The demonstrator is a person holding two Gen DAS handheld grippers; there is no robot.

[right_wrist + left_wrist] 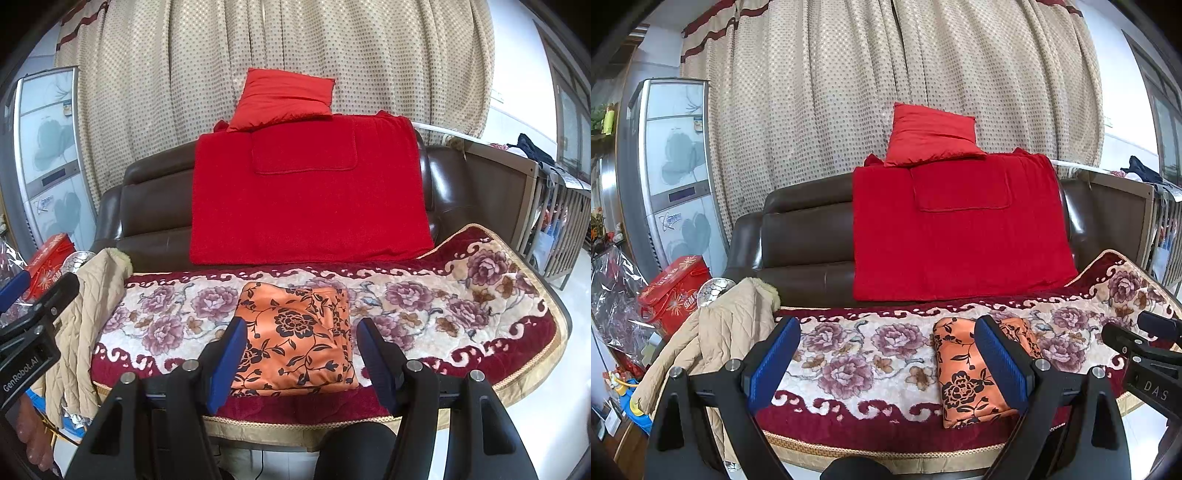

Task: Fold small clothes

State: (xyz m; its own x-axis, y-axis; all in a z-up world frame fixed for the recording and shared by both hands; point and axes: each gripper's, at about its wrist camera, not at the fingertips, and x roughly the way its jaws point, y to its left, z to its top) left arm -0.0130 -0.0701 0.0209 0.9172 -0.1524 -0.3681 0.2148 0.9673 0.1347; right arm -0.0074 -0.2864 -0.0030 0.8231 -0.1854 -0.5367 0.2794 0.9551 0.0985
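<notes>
A small orange garment with black flowers (295,332) lies folded into a square on the floral sofa cover (443,306). It also shows in the left wrist view (964,373), partly behind my right-hand finger. My left gripper (888,343) is open and empty, held above the cover to the left of the garment. My right gripper (301,343) is open and empty, its blue fingers (225,365) standing either side of the garment's near edge, above it. The right gripper's body shows at the left view's right edge (1145,362); the left gripper's body shows at the right view's left edge (33,328).
A beige quilted jacket (713,339) lies heaped on the sofa's left end. A red blanket (306,195) and red pillow (284,98) drape the brown sofa back. A red box (672,291) and a tall cabinet (672,166) stand left. A crib (554,221) stands right.
</notes>
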